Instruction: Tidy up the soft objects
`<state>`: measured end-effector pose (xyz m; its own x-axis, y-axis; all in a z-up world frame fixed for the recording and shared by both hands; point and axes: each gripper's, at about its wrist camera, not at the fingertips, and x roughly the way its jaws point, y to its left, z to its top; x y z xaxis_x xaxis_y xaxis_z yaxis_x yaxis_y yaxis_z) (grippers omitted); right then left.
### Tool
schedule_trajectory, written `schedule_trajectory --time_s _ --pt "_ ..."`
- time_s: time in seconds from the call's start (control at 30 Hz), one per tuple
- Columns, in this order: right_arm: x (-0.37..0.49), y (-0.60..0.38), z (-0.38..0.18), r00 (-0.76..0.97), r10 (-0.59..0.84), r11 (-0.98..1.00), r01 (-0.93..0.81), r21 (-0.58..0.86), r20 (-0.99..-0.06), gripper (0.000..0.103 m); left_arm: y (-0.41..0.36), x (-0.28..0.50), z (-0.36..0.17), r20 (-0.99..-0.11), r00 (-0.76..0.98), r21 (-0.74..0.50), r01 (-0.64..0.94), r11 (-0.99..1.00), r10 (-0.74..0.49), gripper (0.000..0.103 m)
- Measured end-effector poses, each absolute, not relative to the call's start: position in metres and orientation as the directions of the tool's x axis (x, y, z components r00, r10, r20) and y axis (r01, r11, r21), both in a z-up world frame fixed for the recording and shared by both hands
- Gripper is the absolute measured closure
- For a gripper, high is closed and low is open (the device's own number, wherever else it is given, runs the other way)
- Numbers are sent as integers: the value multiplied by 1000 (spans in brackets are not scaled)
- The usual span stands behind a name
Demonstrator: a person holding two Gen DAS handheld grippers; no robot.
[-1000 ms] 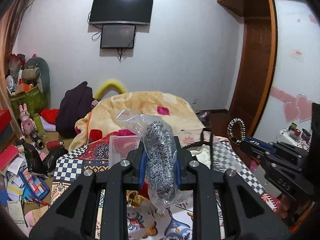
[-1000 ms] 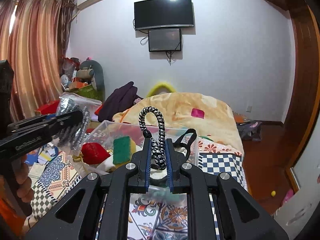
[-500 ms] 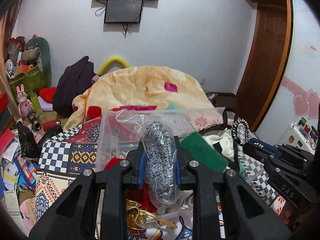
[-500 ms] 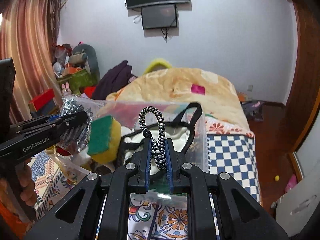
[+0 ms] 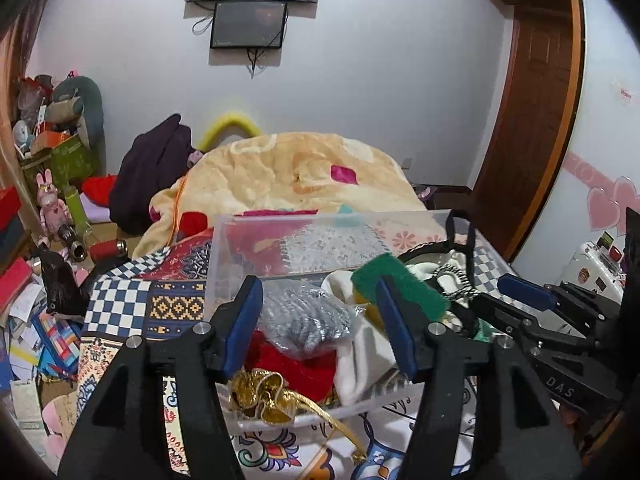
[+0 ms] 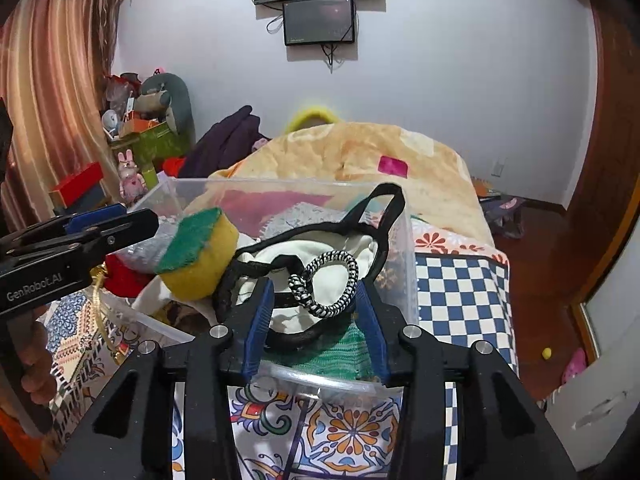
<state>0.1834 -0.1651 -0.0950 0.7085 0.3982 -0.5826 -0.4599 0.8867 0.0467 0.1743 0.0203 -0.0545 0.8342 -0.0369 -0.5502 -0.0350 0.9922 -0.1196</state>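
A clear plastic bin [image 5: 218,276] [image 6: 410,240] stands on the patterned table. My left gripper [image 5: 320,324] is open above its near left part; the bagged grey steel-wool scrubber [image 5: 304,318] lies loose in the bin between the fingers. My right gripper [image 6: 316,320] is open over the bin's near right part; the black-and-white braided hair tie [image 6: 326,284] [image 5: 452,278] rests on the white cloth with black straps [image 6: 280,256]. A green-and-yellow sponge [image 6: 198,252] [image 5: 396,280] and a red soft item [image 5: 292,360] also lie in the bin.
A gold ribbon [image 5: 264,392] hangs over the bin's near edge. Behind the table is a bed with a peach blanket [image 5: 288,172]. Cluttered toys and boxes [image 5: 52,184] fill the left floor. A wooden door [image 5: 532,120] is on the right.
Both grippers moved forward and down over the bin and opened. The bagged scrubber and the hair tie were let go and now lie in the bin.
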Motion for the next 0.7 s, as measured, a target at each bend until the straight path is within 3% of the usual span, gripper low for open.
schedule_trajectory --time_s 0.27,0.47,0.7 --pt "161 -173 -59 760 425 883 -469 37 -491 63 12 131 -15 -431 902 -73 -30 997 -4 43" --pt "133 -183 -21 806 459 876 -481 38 -375 55 11 98 24 -327 945 -75 -6 997 -19 43" --pt "101 -187 12 834 489 867 -498 33 -256 45 3 58 55 -218 975 -53 19 998 -30 28"
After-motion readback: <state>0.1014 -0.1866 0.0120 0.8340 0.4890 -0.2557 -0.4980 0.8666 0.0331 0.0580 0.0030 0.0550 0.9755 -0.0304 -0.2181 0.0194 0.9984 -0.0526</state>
